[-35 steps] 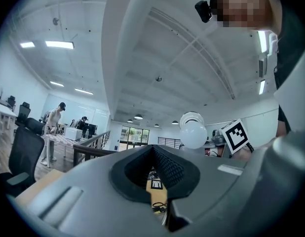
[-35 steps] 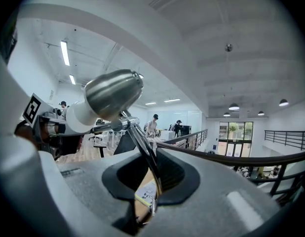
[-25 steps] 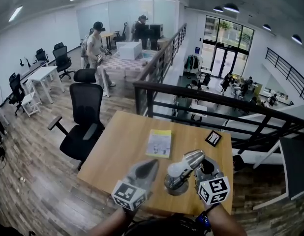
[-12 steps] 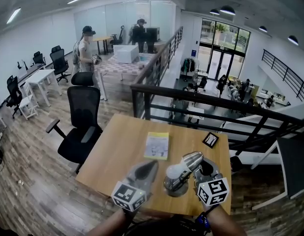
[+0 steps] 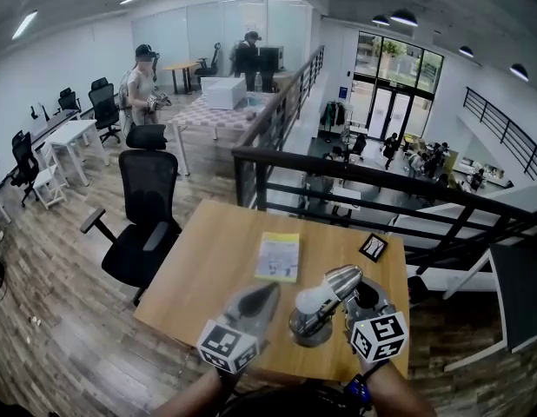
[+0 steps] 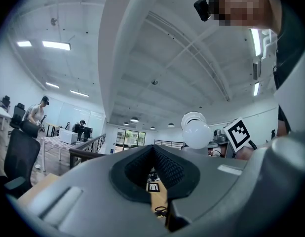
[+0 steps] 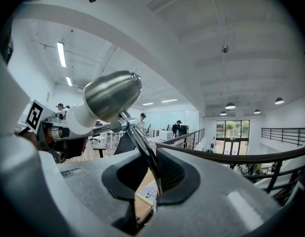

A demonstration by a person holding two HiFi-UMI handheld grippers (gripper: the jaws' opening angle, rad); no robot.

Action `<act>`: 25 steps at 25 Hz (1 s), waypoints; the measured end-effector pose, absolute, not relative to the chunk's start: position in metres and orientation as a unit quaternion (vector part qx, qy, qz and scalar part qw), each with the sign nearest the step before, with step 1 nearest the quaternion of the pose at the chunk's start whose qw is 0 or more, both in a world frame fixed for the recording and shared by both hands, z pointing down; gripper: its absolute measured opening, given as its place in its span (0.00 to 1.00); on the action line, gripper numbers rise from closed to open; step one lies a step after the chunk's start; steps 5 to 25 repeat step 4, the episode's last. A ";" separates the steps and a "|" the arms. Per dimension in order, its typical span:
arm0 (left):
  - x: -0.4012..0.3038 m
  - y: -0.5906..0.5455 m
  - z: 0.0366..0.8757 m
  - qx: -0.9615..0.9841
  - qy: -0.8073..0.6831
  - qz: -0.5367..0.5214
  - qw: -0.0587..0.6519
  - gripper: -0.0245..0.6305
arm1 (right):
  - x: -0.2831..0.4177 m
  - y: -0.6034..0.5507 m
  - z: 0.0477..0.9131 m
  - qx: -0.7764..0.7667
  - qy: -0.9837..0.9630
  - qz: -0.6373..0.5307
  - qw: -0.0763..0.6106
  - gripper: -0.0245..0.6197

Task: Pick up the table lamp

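Table lamp (image 5: 321,307), at the worktop's (image 5: 225,259) near edge: judged rigid, top-heavy, with a fragile bulb. Its thin stem (image 7: 142,152) is clamped by the right gripper (image 7: 151,191); the left gripper (image 6: 155,191) is closed, empty.

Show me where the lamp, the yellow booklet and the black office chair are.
lamp (image 5: 341,279), head view, on its metal shade.
yellow booklet (image 5: 279,256), head view, middle of its cover.
black office chair (image 5: 148,189), head view, on its backrest.
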State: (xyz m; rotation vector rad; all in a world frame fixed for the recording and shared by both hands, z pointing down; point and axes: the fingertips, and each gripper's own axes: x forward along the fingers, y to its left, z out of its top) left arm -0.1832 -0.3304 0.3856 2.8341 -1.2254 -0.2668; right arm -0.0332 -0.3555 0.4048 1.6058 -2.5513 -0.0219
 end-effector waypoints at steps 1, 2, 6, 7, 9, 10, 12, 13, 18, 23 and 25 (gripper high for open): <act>-0.184 -0.330 0.386 0.914 -0.395 -0.086 0.022 0.04 | -0.034 -0.356 0.405 0.532 -0.844 -0.007 0.064 0.12; -0.185 -0.330 0.386 0.914 -0.395 -0.086 0.023 0.04 | -0.034 -0.356 0.405 0.532 -0.844 -0.006 0.064 0.12; -0.186 -0.331 0.386 0.914 -0.396 -0.086 0.024 0.04 | -0.035 -0.357 0.405 0.533 -0.844 -0.005 0.064 0.12; -0.186 -0.331 0.386 0.914 -0.396 -0.086 0.024 0.04 | -0.035 -0.357 0.405 0.533 -0.844 -0.005 0.064 0.12; -0.186 -0.331 0.386 0.914 -0.396 -0.086 0.024 0.04 | -0.035 -0.357 0.405 0.533 -0.844 -0.005 0.064 0.12; -0.186 -0.331 0.386 0.914 -0.396 -0.086 0.024 0.04 | -0.035 -0.357 0.405 0.533 -0.844 -0.005 0.064 0.12; -0.186 -0.331 0.386 0.914 -0.396 -0.086 0.024 0.04 | -0.035 -0.357 0.405 0.533 -0.844 -0.005 0.064 0.12; -0.186 -0.331 0.386 0.914 -0.396 -0.086 0.024 0.04 | -0.035 -0.357 0.405 0.533 -0.844 -0.005 0.064 0.12; -0.186 -0.331 0.386 0.914 -0.396 -0.086 0.024 0.04 | -0.035 -0.357 0.405 0.533 -0.844 -0.005 0.064 0.12; -0.186 -0.331 0.386 0.914 -0.396 -0.086 0.024 0.04 | -0.035 -0.357 0.405 0.533 -0.844 -0.005 0.064 0.12; -0.186 -0.331 0.386 0.914 -0.396 -0.086 0.024 0.04 | -0.035 -0.357 0.405 0.533 -0.844 -0.005 0.064 0.12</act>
